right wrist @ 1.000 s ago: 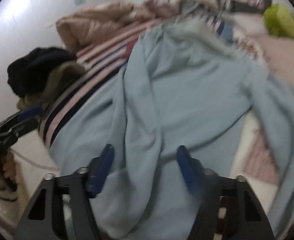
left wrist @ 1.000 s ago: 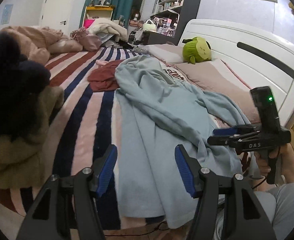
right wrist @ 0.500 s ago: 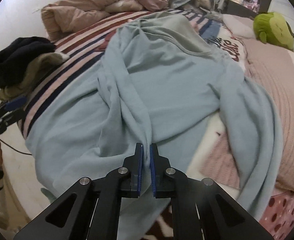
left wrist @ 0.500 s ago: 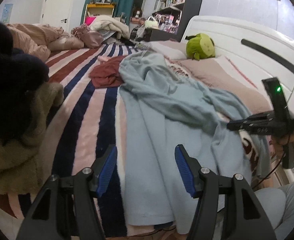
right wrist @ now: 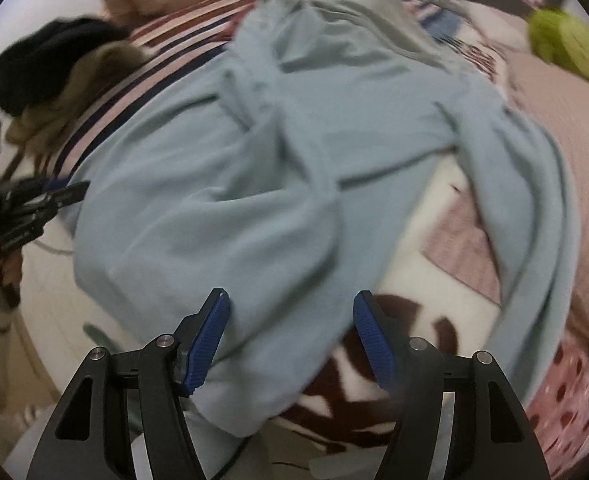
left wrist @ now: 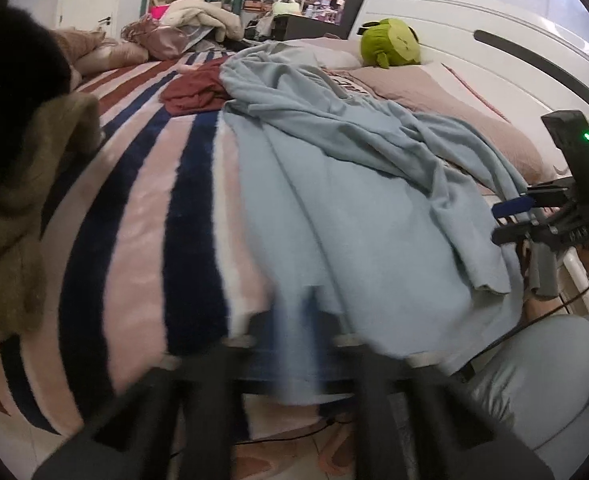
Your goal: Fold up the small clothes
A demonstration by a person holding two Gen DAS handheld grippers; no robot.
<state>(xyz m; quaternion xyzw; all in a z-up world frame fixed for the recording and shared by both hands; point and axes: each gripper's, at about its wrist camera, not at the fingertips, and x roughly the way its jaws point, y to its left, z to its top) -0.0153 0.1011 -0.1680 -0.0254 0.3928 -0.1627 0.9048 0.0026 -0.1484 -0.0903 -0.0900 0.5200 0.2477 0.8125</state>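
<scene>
Left fingers (left wrist: 306,320) have just snapped closed, a blur at the near hem of the top (left wrist: 334,200); whether cloth is pinched between them is impossible to tell. The right gripper (right wrist: 290,336) has just been opening: its blue pads stand apart over the top's lower edge, fabric lying between them but not squeezed. The bed (left wrist: 142,208), striped navy, pink and white, carries everything. The pale blue top sprawls across it, one sleeve trailing towards the white headboard (left wrist: 474,40). A dark and olive heap (left wrist: 18,152) sits left. A maroon garment (left wrist: 194,92) lies beyond the top, a green plush (left wrist: 390,44) near the headboard.
</scene>
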